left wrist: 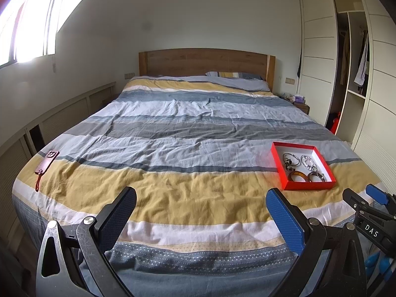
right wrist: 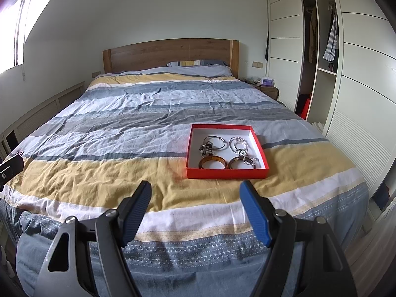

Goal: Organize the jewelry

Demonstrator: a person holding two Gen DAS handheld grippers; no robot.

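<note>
A red box (right wrist: pixel 226 173) is seen on the bed (right wrist: pixel 123 148) just ahead of the right gripper (right wrist: pixel 195 198), w/ 2 amber bangles (right wrist: pixel 212 162) and silver bracelets (right wrist: pixel 238 144) inside. Both grippers, left gripper (left wrist: pixel 200 198) incl., are held apart, empty.

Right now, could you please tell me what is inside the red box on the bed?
The red box holds two amber bangles, silver hoops and a tangle of silver chain pieces. Its near wall hides a strip of the floor.
</note>
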